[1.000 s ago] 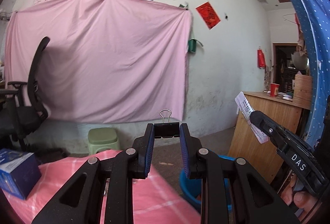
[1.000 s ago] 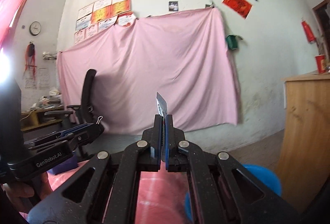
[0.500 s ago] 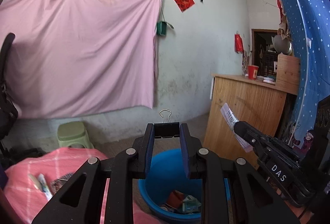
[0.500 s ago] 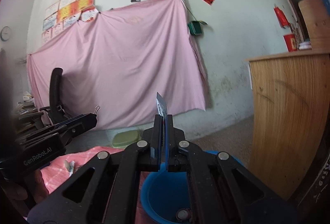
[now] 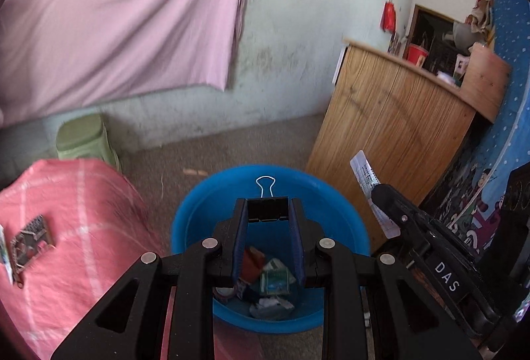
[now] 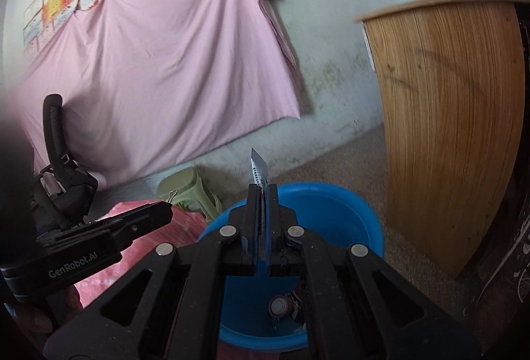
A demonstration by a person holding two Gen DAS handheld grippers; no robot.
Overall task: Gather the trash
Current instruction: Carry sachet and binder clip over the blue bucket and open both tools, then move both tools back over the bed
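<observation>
Now the left gripper pinches a black binder clip at its fingers' tips, directly over the blue bin. Beside it, the right gripper clamps a paper slip, above the bin's rim.

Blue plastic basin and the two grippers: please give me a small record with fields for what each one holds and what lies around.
left gripper: jaws shut on a black metal binder clip
right gripper: jaws shut on a thin printed paper slip
bin: round blue plastic basin on the floor, below both grippers
bin contents: crumpled wrappers
beside bin: pink checked cloth, green plastic stool, wooden counter
</observation>
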